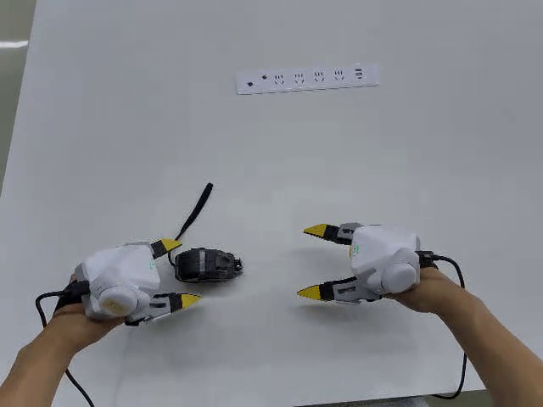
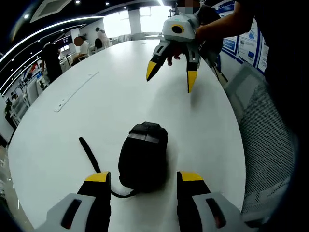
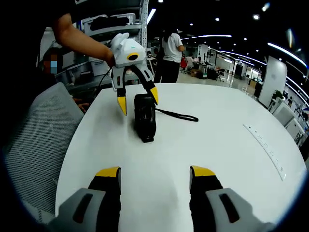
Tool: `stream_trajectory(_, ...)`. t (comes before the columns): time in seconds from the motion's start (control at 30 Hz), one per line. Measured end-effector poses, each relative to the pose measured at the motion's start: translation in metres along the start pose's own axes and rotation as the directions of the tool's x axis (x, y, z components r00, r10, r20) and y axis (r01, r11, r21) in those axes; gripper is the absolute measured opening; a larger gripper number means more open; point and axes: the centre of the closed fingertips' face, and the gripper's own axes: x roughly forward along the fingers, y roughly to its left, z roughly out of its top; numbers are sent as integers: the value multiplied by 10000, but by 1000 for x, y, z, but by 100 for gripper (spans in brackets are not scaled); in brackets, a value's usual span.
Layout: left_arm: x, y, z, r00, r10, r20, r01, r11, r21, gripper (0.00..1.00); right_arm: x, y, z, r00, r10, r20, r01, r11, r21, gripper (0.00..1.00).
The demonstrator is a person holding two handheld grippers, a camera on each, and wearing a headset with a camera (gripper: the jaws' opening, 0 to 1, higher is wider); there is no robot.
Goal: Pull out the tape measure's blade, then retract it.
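**Left tool [image 1: 180, 272] open around tape measure [image 1: 206, 264]; right tool [image 1: 312, 261] open, off to the side**

Two handheld tools are low over a white bench [image 1: 254, 144], one in each of the person's hands. The left tool's jaws are apart, yellow tips on either side of the near end of the tape measure. There is a gap on both sides in the left gripper view, so nothing is clamped. The tape measure is a dark case lying flat on the bench, near the front edge and left of centre. Most of the body sticks out past the left tool's tips. Its black strap [image 1: 197, 209] runs from the case's near end, past one jaw tip, and lies loose on the bench, angled away toward the far side.

The right tool's jaws are also apart and hold nothing. It points toward the tape measure, with bare bench between them. In the right gripper view the case sits straight ahead, with the left tool's tips above it.

A white power strip [image 1: 306, 79] lies flat further back on the bench, well apart from everything. A black cable [image 1: 458, 280] trails from the right tool past the wrist. A mesh chair [image 2: 270, 145] stands beside the bench.
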Motion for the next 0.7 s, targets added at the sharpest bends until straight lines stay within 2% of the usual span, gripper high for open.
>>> stream_trajectory(0.43,13,2,-3,9962,-626,-603,680,9934,922,37,34,-1,14,9988,461,176,-459,9989,-130,49)
stream_trajectory(0.7,18,1,-4,9932,-863,-787,942,9903,1022,33,51,2,21,9966,783,268,-779,9969,-128,43)
